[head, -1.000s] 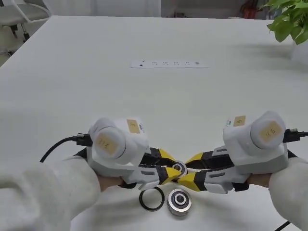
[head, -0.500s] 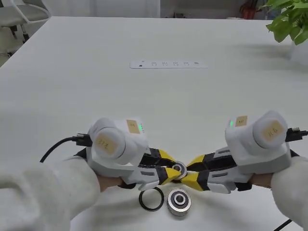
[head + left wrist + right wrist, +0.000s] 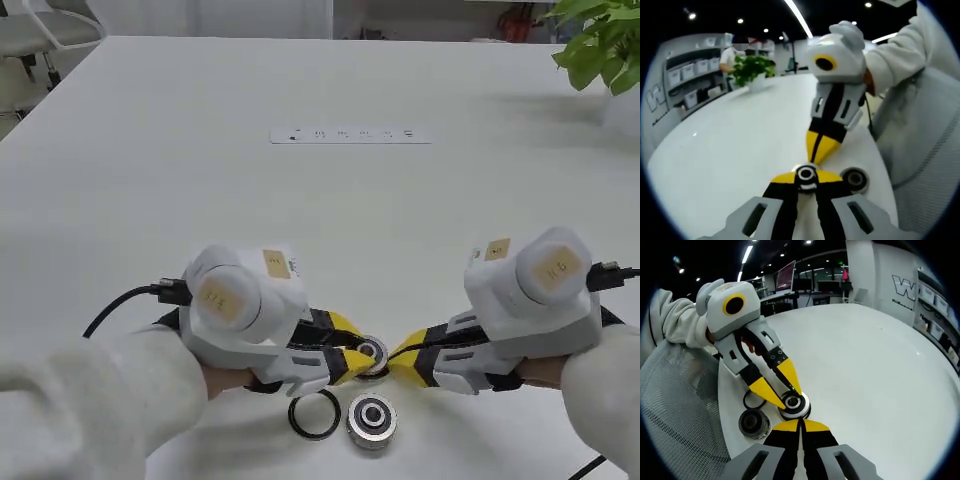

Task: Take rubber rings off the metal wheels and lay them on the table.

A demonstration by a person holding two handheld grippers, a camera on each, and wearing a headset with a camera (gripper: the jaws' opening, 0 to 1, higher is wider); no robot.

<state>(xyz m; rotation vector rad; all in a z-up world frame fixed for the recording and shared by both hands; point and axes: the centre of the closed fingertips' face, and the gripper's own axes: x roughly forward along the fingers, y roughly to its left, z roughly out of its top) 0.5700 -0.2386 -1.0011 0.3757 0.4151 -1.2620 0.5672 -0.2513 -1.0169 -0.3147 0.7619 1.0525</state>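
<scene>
L side first: left gripper (image 3: 345, 362) sits low over the near edge of the table (image 3: 300, 220). Its jaws are narrow and clamped on a small wheel (image 3: 372, 351), held just off the surface. In the left gripper view the wheel faces the camera, between the yellow tips.

Below it, on the table: a loose ring (image 3: 316, 414) lying flat. Just to its right, touching or nearly so, is a second wheel (image 3: 373, 419). That one looks bare, so prob. one pair is done.

R side: right gripper (image 3: 403, 360) meets the held wheel from the opposite side, tips at its rim. The jaws are pressed together w/ no gap showing. Can't tell whether they have a bit of rubber pinched or are only touching the edge. The rubber on the held wheel is hard to make out.

Step in hand, as I read it: peel the rubber off the held wheel.

- L clamp should grip the metal faces only, not the rim, or the rubber can't slide.
- R tips need a real bite on the rubber lip, so reopen slightly if they've only bumped it.
- Then roll it sideways over one flange, not straight out, w/ the L hand steady.
- Main risks: tips slipping off, or the wheel twisting out of the L jaws.
</scene>
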